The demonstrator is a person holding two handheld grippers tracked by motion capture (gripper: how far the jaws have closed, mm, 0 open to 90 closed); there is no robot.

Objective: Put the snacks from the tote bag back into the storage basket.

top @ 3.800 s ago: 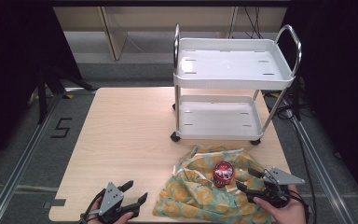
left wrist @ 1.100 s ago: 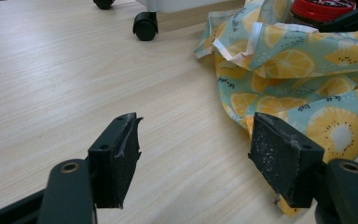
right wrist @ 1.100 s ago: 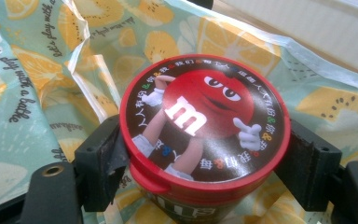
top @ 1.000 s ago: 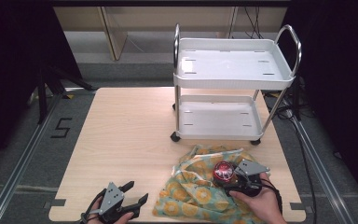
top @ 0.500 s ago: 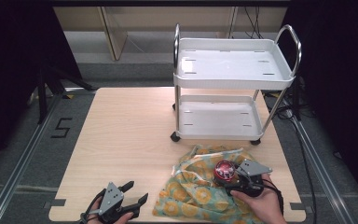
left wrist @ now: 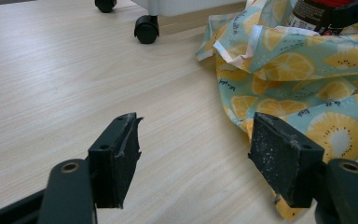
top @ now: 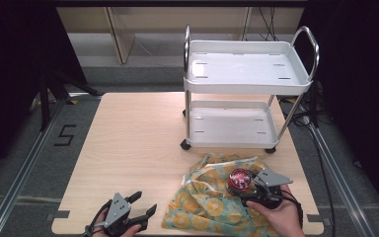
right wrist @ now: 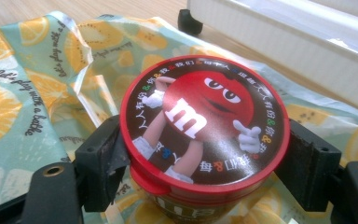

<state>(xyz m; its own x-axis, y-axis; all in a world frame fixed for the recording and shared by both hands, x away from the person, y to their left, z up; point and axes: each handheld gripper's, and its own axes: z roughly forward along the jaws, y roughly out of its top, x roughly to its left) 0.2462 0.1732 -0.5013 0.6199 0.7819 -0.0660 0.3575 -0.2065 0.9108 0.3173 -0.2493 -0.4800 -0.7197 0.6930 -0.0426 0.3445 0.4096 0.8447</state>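
Red-lidded tub (right wrist: 205, 135) pinched in right gripper (top: 250, 190) on cloth (top: 212, 202), left gripper (top: 140, 207) spread idle on counter (top: 138, 138); grasp step, likely lift to cart (top: 246, 74) next.

A light wooden table (top: 138, 138) stands on grey carpet (top: 24, 153) marked with a black "5" (top: 65, 135). A white two-tier trolley (top: 246, 74) sits on the table's far right. Dark curtains flank both sides; metal rails run along the floor.
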